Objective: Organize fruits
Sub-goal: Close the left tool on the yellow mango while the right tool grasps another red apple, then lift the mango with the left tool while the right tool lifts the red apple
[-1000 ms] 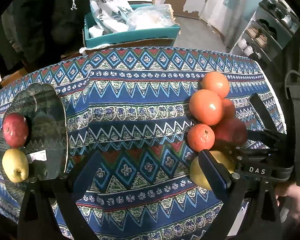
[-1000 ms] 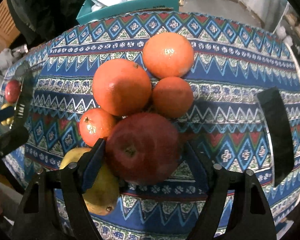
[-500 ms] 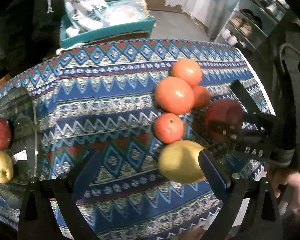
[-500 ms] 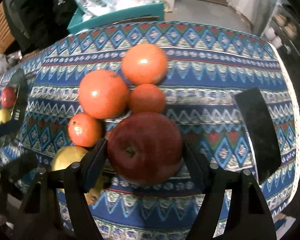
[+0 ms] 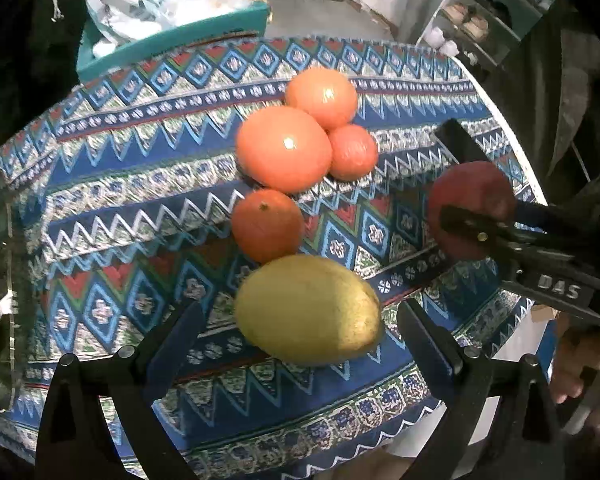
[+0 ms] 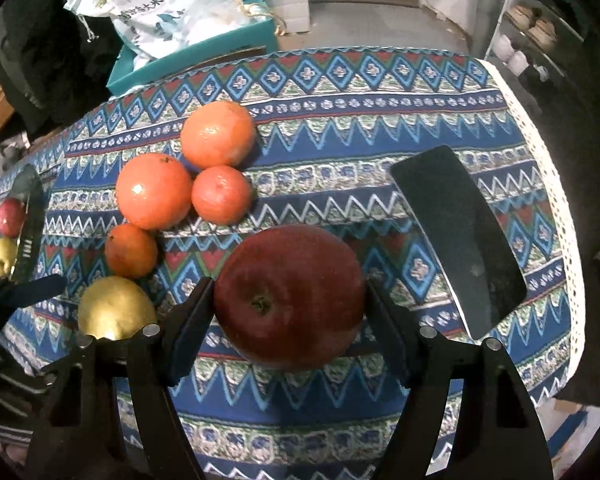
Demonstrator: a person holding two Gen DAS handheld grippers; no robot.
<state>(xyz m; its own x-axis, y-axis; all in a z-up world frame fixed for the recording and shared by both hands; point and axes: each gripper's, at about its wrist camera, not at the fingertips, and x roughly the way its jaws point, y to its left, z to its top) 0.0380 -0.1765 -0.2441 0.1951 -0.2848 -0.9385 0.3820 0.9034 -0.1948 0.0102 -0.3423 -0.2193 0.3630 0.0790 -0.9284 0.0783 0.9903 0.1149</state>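
My right gripper (image 6: 288, 314) is shut on a dark red apple (image 6: 288, 296) and holds it clear of the patterned tablecloth; the left wrist view shows that apple (image 5: 472, 196) at the right. My left gripper (image 5: 300, 312) is open, pointing steeply down. A yellow pear (image 5: 308, 310) lies on the cloth between its fingers, with a gap on each side. Just beyond the pear, several oranges (image 5: 284, 148) cluster together. A glass plate (image 6: 32, 184) at the far left carries a red apple (image 6: 10, 216) and a yellow pear (image 6: 2, 256).
A flat black object (image 6: 460, 240) lies on the cloth right of the fruit, near the lace-edged table rim (image 6: 560, 208). Behind the table stands a teal box (image 6: 188, 56) with bags in it. Shoe shelves (image 5: 496, 12) stand at the back right. A person's hand (image 5: 580, 368) holds the right gripper.
My left gripper has moved right, from near the plate to straddling the yellow pear. My right gripper has lifted the red apple off the fruit pile and carried it to the right.
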